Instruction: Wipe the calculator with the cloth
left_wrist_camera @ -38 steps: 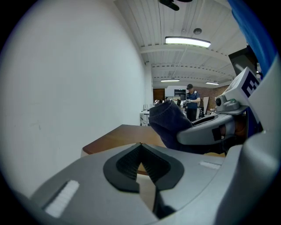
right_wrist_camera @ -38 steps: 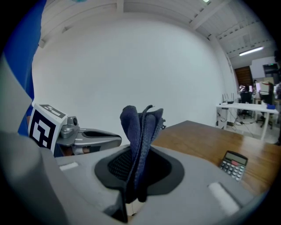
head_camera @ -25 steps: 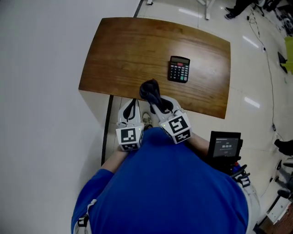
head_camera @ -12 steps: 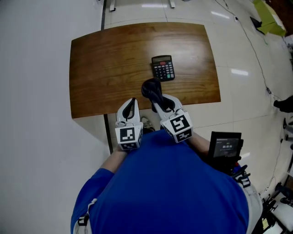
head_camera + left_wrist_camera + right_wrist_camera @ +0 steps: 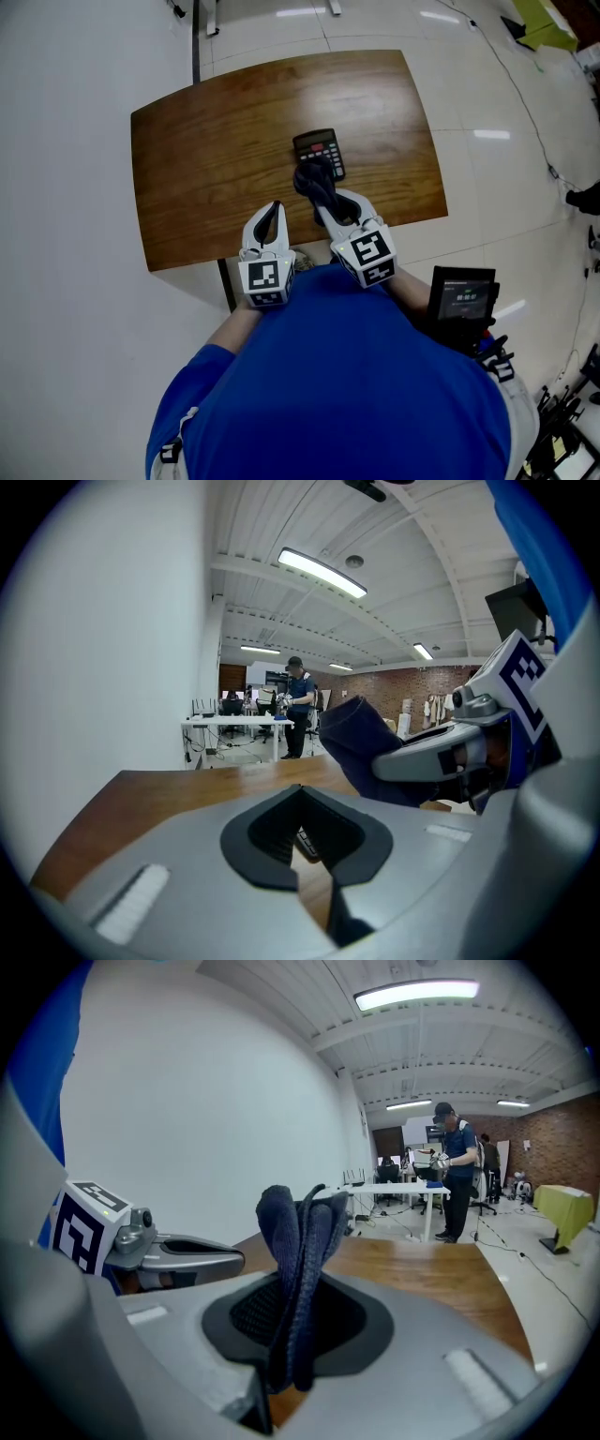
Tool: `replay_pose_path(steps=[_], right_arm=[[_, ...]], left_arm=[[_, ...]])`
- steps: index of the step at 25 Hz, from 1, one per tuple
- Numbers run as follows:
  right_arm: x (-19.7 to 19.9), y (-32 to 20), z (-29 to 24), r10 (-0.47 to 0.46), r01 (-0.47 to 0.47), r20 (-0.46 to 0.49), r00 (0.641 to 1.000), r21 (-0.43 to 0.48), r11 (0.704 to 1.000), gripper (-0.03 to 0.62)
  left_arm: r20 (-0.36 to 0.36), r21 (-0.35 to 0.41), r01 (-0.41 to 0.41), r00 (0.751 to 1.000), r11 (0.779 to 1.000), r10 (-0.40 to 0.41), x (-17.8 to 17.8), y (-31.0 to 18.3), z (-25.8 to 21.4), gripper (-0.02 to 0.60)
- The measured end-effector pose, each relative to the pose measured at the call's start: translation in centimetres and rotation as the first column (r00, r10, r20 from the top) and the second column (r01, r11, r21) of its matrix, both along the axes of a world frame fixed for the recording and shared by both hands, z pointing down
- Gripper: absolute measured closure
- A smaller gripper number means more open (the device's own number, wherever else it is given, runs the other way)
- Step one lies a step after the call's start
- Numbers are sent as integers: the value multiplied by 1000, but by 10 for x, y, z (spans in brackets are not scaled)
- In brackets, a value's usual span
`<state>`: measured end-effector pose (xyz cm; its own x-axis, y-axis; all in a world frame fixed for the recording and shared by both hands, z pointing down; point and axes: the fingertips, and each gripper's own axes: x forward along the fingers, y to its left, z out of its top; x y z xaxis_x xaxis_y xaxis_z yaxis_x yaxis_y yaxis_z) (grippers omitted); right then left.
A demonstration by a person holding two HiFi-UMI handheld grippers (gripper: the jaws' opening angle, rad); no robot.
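A black calculator [image 5: 318,148] lies near the middle of the brown wooden table [image 5: 216,141]. My right gripper [image 5: 323,199] is shut on a dark blue cloth [image 5: 314,181], whose bunched end hangs over the calculator's near edge. In the right gripper view the cloth [image 5: 298,1241] stands up folded between the jaws. My left gripper [image 5: 270,217] is shut on nothing, over the table's near edge, left of the right one. In the left gripper view the cloth [image 5: 361,738] and the right gripper's body show at the right, and a sliver of the calculator [image 5: 306,844] peeks through the jaws.
A black screen device [image 5: 461,298] sits at my right hip. Pale tiled floor surrounds the table, and a white wall runs along the left. People stand at white desks [image 5: 412,1191] far across the room.
The table and calculator have drawn closer under the grippers. The cloth's end, which was short of the calculator, now overlaps its near edge. Both grippers keep their states.
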<state>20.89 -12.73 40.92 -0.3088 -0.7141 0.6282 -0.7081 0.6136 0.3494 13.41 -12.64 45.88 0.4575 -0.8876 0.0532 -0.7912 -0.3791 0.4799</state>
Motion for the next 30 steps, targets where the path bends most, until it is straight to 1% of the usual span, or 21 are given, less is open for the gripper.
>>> replay_pose_path(steps=[2, 6, 12, 17, 22, 26, 28, 30], right_arm=[[-1, -2, -3, -12, 12, -5, 1000, 9, 1000, 522], [4, -3, -3, -22, 23, -19, 1000, 17, 1000, 522], [18, -8, -1, 4, -3, -34, 999, 23, 1000, 522], [20, -7, 3, 4, -3, -52, 999, 8, 1000, 522], [23, -7, 8, 14, -15, -66, 998, -6, 1000, 522], [30, -10, 12, 36, -37, -89, 995, -10, 999, 522], [37, -11, 13, 43, -44, -97, 994, -7, 999, 522], [39, -20, 9, 37, -36, -108, 994, 17, 999, 522]], left_arm=[[5, 12, 12, 1000, 1000, -13, -1, 0, -1, 575], [-8, 15, 22, 1000, 1000, -22, 7, 6, 7, 575], [-4, 0, 29, 1000, 1000, -29, 12, 10, 14, 574], [-6, -16, 41, 999, 999, -41, 8, 18, 15, 574], [1, -34, 21, 1000, 999, -21, 13, 20, 21, 574], [17, -31, -23, 1000, 999, 23, 28, 23, 26, 575], [23, -12, -40, 999, 999, 40, 36, 22, 24, 575], [33, 31, -47, 998, 998, 46, 41, 13, 14, 575]])
